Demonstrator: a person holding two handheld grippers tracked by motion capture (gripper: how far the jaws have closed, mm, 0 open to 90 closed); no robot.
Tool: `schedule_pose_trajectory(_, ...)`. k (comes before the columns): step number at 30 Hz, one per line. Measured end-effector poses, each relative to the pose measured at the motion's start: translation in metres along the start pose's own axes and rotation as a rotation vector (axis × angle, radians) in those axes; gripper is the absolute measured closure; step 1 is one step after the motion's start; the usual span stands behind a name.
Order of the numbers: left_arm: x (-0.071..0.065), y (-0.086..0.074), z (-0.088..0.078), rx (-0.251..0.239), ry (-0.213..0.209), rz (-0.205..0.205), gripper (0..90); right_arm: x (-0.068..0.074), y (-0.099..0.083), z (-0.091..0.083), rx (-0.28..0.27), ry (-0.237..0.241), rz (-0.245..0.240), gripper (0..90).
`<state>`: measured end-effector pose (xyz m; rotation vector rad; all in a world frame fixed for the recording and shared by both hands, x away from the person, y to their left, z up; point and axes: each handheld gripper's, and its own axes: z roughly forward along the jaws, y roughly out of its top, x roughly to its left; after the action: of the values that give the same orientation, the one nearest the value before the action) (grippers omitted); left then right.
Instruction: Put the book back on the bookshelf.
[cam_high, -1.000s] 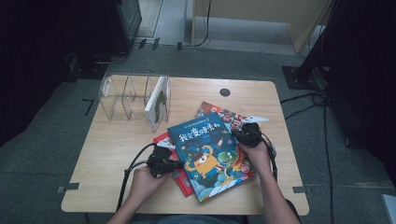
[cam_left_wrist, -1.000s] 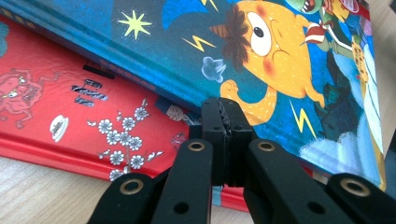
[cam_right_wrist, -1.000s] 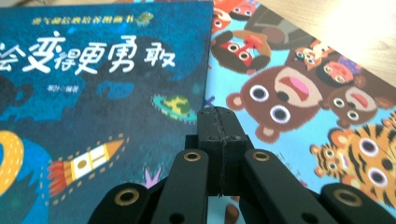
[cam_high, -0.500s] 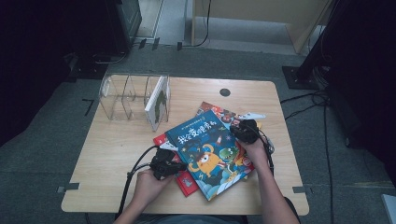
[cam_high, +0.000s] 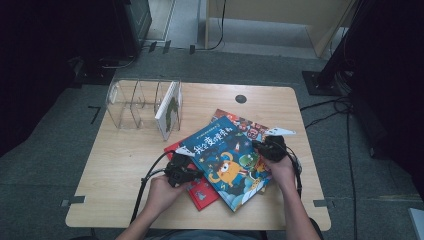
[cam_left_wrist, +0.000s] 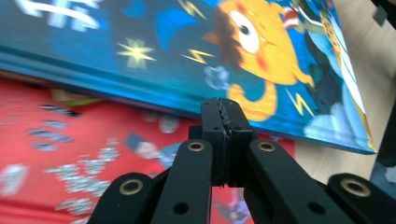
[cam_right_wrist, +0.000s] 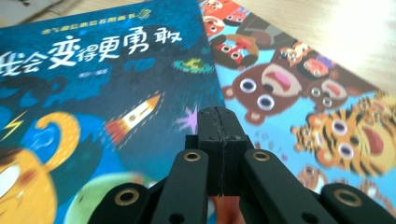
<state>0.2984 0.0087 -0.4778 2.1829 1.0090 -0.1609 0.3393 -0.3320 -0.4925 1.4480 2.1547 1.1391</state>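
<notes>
A blue picture book (cam_high: 225, 155) with an orange monster lies on top of a pile at the table's middle. Under it are a red book (cam_high: 202, 190) and a book with bears and tigers (cam_high: 245, 127). My left gripper (cam_high: 196, 173) is shut at the blue book's left edge. In the left gripper view its tips (cam_left_wrist: 223, 112) meet with nothing between them, over the red book (cam_left_wrist: 70, 154) and just before the blue book (cam_left_wrist: 163, 46). My right gripper (cam_high: 256, 146) is shut and empty too, its tips (cam_right_wrist: 219, 119) over the blue book (cam_right_wrist: 93, 93) beside the animal book (cam_right_wrist: 303, 116).
A clear plastic book rack (cam_high: 135, 102) stands at the table's back left, with one thin book (cam_high: 167, 110) upright in its right slot. A dark round grommet (cam_high: 241, 98) sits near the back edge. Bare wooden table (cam_high: 125, 175) lies left of the pile. Cables trail from both grippers.
The right gripper has shifted a little at the blue book's right edge, and the blue book has turned slightly on the pile. The left gripper has hardly moved.
</notes>
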Motion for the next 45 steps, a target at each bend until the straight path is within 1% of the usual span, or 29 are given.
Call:
schedule_pose_trajectory(1, 0.003, 0.001, -0.002, 0.002, -0.001, -0.010, 90.0, 0.000, -0.002, -0.002, 0.003, 0.001, 0.001, 90.0)
schedule_pose_trajectory(4, 0.012, 0.005, -0.008, 0.002, 0.012, -0.013, 90.0, -0.001, -0.010, -0.010, -0.003, 0.000, -0.005, 90.0)
schedule_pose_trajectory(5, 0.016, 0.006, -0.012, 0.000, 0.019, -0.015, 89.9, -0.001, -0.012, -0.012, -0.005, -0.002, -0.005, 90.0)
schedule_pose_trajectory(9, 0.030, 0.011, -0.020, -0.004, 0.025, -0.038, 88.1, -0.002, -0.022, -0.025, -0.021, -0.006, 0.002, 90.0)
schedule_pose_trajectory(11, 0.037, 0.013, -0.024, -0.009, 0.028, -0.049, 87.3, -0.003, -0.027, -0.029, -0.015, -0.008, 0.006, 90.0)
schedule_pose_trajectory(13, 0.043, 0.015, -0.028, -0.017, 0.024, -0.064, 85.3, -0.003, -0.033, -0.034, -0.011, -0.015, 0.011, 90.0)
schedule_pose_trajectory(15, 0.048, 0.017, -0.031, -0.020, 0.011, -0.078, 81.6, -0.004, -0.039, -0.039, -0.009, -0.022, 0.011, 90.0)
schedule_pose_trajectory(17, 0.051, 0.019, -0.032, -0.012, -0.006, -0.090, 77.1, -0.004, -0.044, -0.044, -0.005, -0.028, 0.014, 90.0)
schedule_pose_trajectory(18, 0.054, 0.020, -0.033, -0.012, -0.016, -0.088, 73.9, -0.005, -0.047, -0.046, -0.004, -0.031, 0.016, 90.0)
schedule_pose_trajectory(19, 0.054, 0.020, -0.033, -0.009, -0.018, -0.089, 69.1, -0.005, -0.051, -0.050, -0.009, -0.034, 0.018, 90.0)
schedule_pose_trajectory(23, 0.057, 0.022, -0.033, -0.019, -0.011, -0.072, 60.0, -0.007, -0.059, -0.059, -0.014, -0.044, 0.018, 90.0)
schedule_pose_trajectory(27, 0.059, 0.023, -0.034, -0.029, -0.005, -0.054, 53.0, -0.007, -0.066, -0.067, -0.017, -0.052, 0.028, 90.0)
schedule_pose_trajectory(31, 0.062, 0.022, -0.033, -0.022, -0.003, -0.051, 47.9, -0.006, -0.072, -0.074, -0.017, -0.060, 0.031, 90.0)
schedule_pose_trajectory(33, 0.064, 0.022, -0.032, -0.019, -0.007, -0.057, 45.0, -0.006, -0.075, -0.077, -0.016, -0.062, 0.026, 89.8)
schedule_pose_trajectory(35, 0.065, 0.022, -0.032, -0.019, -0.006, -0.061, 42.9, -0.006, -0.079, -0.081, -0.017, -0.063, 0.023, 89.7)
schedule_pose_trajectory(38, 0.067, 0.021, -0.033, -0.029, 0.000, -0.060, 42.1, -0.006, -0.082, -0.085, -0.017, -0.063, 0.026, 89.7)
schedule_pose_trajectory(40, 0.067, 0.019, -0.034, -0.058, 0.008, -0.047, 41.0, -0.005, -0.083, -0.086, -0.016, -0.064, 0.024, 89.7)
schedule_pose_trajectory(41, 0.067, 0.019, -0.034, -0.064, 0.016, -0.040, 40.9, -0.004, -0.084, -0.087, -0.014, -0.064, 0.027, 89.7)
schedule_pose_trajectory(42, 0.067, 0.019, -0.035, -0.065, 0.020, -0.041, 40.8, -0.004, -0.085, -0.088, -0.013, -0.062, 0.026, 89.7)
schedule_pose_trajectory(43, 0.067, 0.019, -0.035, -0.058, 0.015, -0.051, 40.7, -0.004, -0.086, -0.088, -0.010, -0.062, 0.028, 89.7)
schedule_pose_trajectory(44, 0.068, 0.019, -0.035, -0.055, 0.010, -0.061, 40.9, -0.004, -0.088, -0.088, 0.018, -0.064, 0.023, 89.7)
schedule_pose_trajectory(45, 0.069, 0.019, -0.036, -0.055, 0.009, -0.066, 41.0, -0.005, -0.090, -0.088, 0.032, -0.068, 0.014, 89.7)
